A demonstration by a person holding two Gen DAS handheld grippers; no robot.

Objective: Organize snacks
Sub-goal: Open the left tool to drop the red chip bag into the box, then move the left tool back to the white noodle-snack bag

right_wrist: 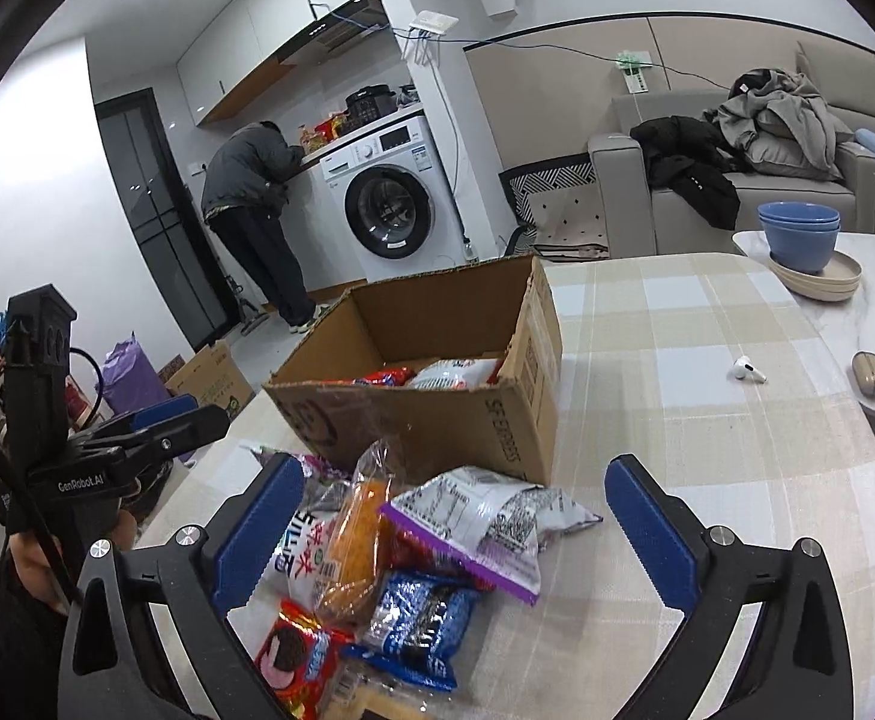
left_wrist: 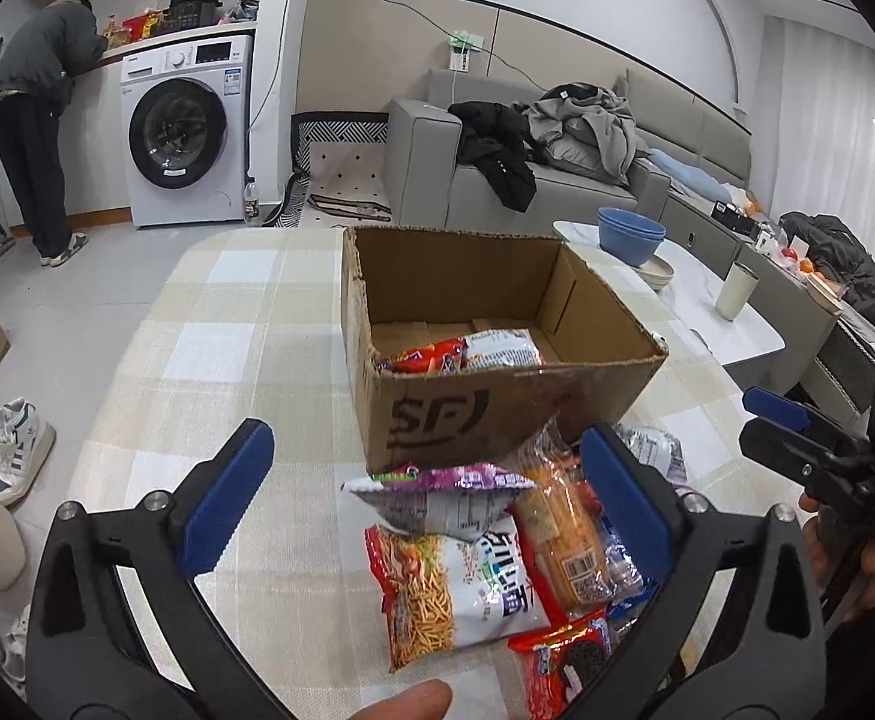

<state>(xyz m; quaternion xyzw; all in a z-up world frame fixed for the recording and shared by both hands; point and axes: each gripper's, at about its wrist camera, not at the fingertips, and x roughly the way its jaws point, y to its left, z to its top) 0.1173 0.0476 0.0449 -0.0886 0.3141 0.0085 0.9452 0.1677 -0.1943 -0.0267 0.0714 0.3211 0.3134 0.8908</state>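
An open cardboard box [left_wrist: 497, 414] [right_wrist: 413, 420] stands on the checked tablecloth with a red packet [left_wrist: 425, 357] and a white packet [left_wrist: 503, 348] inside. In front of it lies a pile of snacks: a purple-edged silver packet [left_wrist: 437, 498] [right_wrist: 485, 522], a white bag of orange sticks [left_wrist: 455, 588], clear-wrapped orange crackers [left_wrist: 563, 534] [right_wrist: 356, 534], a red cookie pack [left_wrist: 563, 660] [right_wrist: 293, 654] and a blue cookie pack [right_wrist: 419, 618]. My left gripper [left_wrist: 426, 432] is open, its fingers on either side of the pile. My right gripper [right_wrist: 455, 465] is open over the same pile, holding nothing.
A loose earbud [right_wrist: 748, 370] lies on the cloth to the right, its case [right_wrist: 872, 369] beyond. Blue bowls [right_wrist: 797, 234] on plates and a cup [left_wrist: 736, 291] sit on the white side table. A person [left_wrist: 35, 120] leans at the counter by the washing machine [left_wrist: 188, 126].
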